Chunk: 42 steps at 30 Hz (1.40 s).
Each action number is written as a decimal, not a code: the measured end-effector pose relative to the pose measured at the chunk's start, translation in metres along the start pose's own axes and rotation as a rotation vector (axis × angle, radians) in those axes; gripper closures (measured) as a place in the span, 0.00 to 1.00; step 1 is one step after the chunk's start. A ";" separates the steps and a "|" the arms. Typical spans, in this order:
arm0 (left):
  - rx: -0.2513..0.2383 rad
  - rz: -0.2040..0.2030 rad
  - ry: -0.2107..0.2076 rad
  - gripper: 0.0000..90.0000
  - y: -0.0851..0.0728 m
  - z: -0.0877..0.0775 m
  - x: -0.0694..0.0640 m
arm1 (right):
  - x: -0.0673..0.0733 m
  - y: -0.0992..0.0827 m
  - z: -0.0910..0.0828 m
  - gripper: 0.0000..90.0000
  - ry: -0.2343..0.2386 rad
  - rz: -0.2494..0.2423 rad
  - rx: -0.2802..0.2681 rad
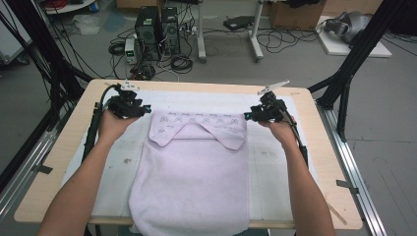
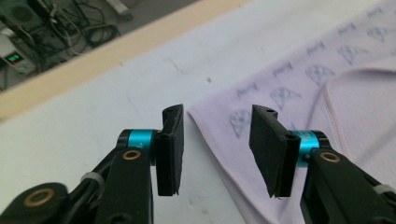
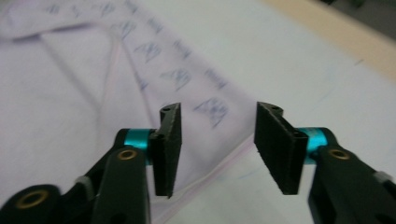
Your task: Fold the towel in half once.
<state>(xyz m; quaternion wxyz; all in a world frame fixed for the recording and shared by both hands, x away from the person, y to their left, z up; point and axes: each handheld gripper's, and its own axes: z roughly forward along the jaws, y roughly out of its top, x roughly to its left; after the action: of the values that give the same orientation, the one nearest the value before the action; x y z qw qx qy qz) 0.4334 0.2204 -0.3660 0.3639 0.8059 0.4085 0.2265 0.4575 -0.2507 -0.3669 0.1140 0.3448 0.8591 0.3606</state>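
A pale lilac towel (image 1: 192,177) lies on the white mat, its far end folded back toward me so the printed underside shows as a band (image 1: 199,123). My left gripper (image 1: 146,109) hovers just off the towel's far left corner (image 2: 219,116), jaws open and empty. My right gripper (image 1: 247,116) hovers over the far right corner (image 3: 210,112), jaws open too, with nothing between the pads. The towel's near end hangs over the table's front edge.
A white mat (image 1: 275,162) covers most of the wooden table (image 1: 54,167). Black frame struts (image 1: 354,64) stand at both far corners. Computers and cables (image 1: 157,34) sit on the floor beyond the table.
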 end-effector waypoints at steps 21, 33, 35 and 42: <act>0.125 0.133 -0.214 0.71 -0.064 0.023 -0.057 | 0.062 -0.057 0.035 0.64 0.078 -0.117 0.047; 0.000 0.087 -0.172 0.96 -0.061 -0.004 -0.044 | 0.054 -0.066 0.017 0.99 0.056 -0.095 -0.031; -0.005 0.091 -0.172 0.96 -0.061 -0.008 -0.045 | 0.055 -0.065 0.014 0.92 0.064 -0.112 -0.041; 0.015 0.098 -0.170 0.95 -0.065 -0.002 -0.048 | 0.069 -0.062 0.037 0.72 0.091 -0.132 0.007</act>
<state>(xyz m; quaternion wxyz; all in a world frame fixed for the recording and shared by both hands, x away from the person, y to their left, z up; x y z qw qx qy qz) 0.3729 0.2074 -0.4183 0.3797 0.8438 0.3381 0.1718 0.3912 -0.2152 -0.4325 0.0971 0.2710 0.8855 0.3647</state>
